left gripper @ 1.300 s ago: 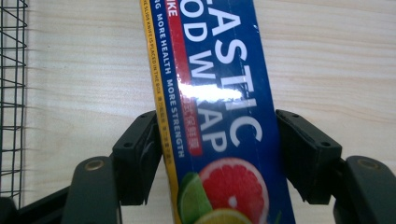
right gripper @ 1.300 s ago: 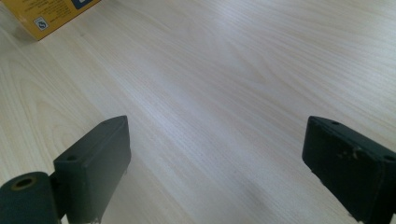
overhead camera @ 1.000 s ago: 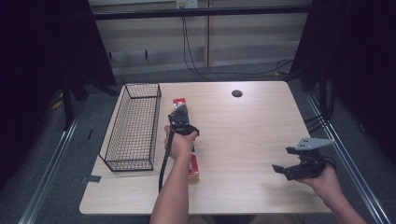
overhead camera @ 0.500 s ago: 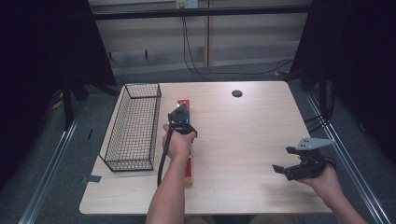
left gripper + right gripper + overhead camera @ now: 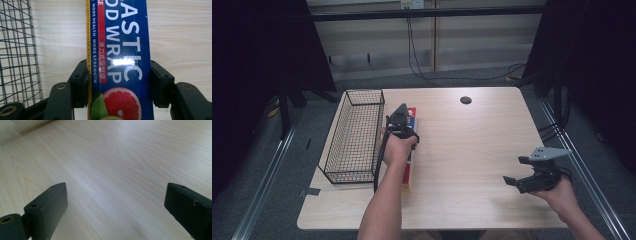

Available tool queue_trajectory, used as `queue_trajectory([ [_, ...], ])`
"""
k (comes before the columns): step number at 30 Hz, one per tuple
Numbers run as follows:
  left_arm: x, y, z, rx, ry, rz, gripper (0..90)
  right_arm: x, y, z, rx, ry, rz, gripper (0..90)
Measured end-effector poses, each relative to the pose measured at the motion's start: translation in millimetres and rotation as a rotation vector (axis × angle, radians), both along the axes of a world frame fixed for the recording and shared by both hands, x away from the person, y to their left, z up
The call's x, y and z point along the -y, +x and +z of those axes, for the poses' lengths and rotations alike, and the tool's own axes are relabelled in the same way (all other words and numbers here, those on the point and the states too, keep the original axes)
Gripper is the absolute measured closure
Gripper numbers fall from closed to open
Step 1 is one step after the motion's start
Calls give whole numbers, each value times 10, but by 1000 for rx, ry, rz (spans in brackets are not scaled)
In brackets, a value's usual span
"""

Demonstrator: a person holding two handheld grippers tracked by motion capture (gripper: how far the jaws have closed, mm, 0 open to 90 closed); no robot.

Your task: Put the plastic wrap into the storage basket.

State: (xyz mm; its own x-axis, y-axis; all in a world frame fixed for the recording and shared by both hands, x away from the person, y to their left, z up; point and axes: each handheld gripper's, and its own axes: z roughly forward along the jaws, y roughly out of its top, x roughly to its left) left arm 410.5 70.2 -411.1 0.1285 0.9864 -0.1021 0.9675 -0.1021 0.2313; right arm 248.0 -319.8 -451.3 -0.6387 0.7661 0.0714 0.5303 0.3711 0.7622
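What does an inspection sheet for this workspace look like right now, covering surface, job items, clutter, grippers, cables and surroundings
Surface: light wooden table, with a dark round grommet near the far edge.
Job's things: long plastic wrap box lying flat beside the black wire basket; the basket looks empty.
Clutter: nothing seen.
Grippers: left gripper has a jaw at each long side of the box, seemingly closed on it; right gripper is open, holding nothing, over the near right of the table.
Cables: a black cable trails from the left gripper; more cables hang down the back wall.
Surroundings: grey carpet floor, dark curtains at both sides.
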Motion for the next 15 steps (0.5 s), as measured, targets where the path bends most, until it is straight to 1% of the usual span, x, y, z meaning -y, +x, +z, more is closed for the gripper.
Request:
queue_trajectory([
  [2,-16,1,29,-5,-3,0,433,-2,2,-1,4,4,3,42],
  [5,-42,6,67,1,-1,-3,434,-3,4,-2,5,3,2,39],
  [6,-54,7,82,-3,-10,0,433,-2,5,-2,6,3,3,39],
  [9,-80,7,122,-1,-20,4,433,-1,4,0,7,6,4,39],
  [15,-120,3,209,7,-15,3,433,-12,5,-1,7,8,6,38],
])
